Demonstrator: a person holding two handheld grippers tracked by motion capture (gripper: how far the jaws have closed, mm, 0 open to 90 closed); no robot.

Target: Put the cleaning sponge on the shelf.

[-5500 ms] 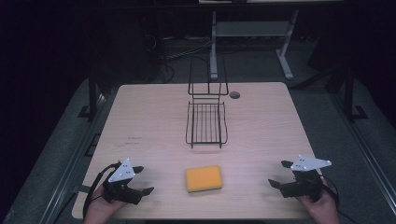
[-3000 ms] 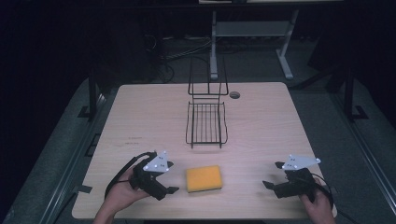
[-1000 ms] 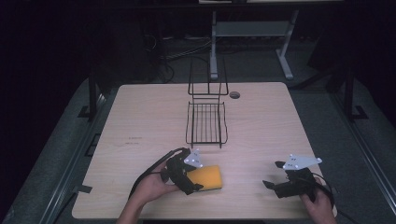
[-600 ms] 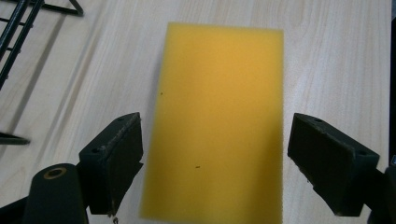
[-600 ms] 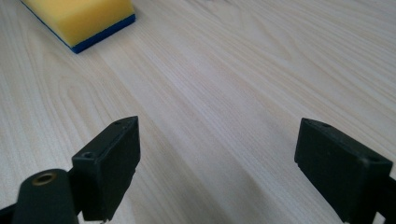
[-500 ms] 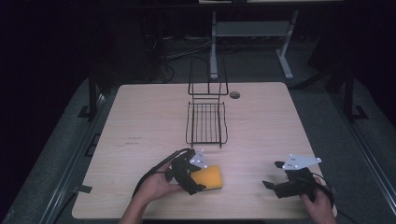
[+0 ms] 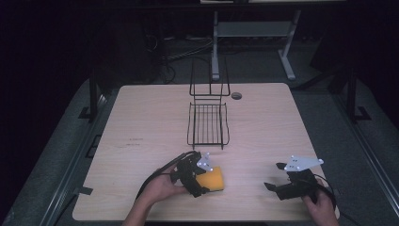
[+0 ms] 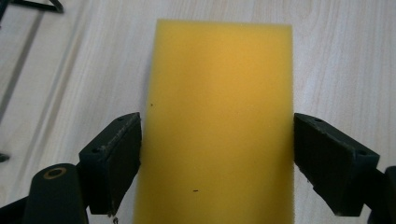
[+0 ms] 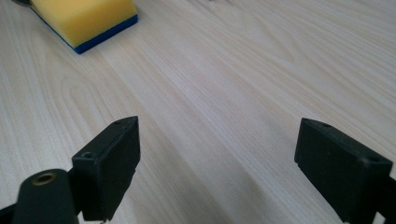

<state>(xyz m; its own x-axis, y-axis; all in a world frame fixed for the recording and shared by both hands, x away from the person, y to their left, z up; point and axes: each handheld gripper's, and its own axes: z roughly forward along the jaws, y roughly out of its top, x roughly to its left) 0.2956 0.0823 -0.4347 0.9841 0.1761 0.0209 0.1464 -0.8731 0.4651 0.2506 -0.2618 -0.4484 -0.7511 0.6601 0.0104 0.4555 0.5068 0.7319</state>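
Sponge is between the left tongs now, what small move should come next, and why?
Probably close the left tongs on the sponge. Its jaws stand on either side of the yellow block, right at its edges, but look not yet squeezed in, and the sponge lies flat on the table. The right tongs are open and apart from it, so they need not move.

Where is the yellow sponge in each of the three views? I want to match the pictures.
High view: the sponge lies on the table's near edge, left of centre, at the left claw.
Left gripper view: the sponge fills the centre, between the open jaws.
Right gripper view: the sponge sits in the top left corner, blue underside visible.
Shared landmark: the pale wood table.
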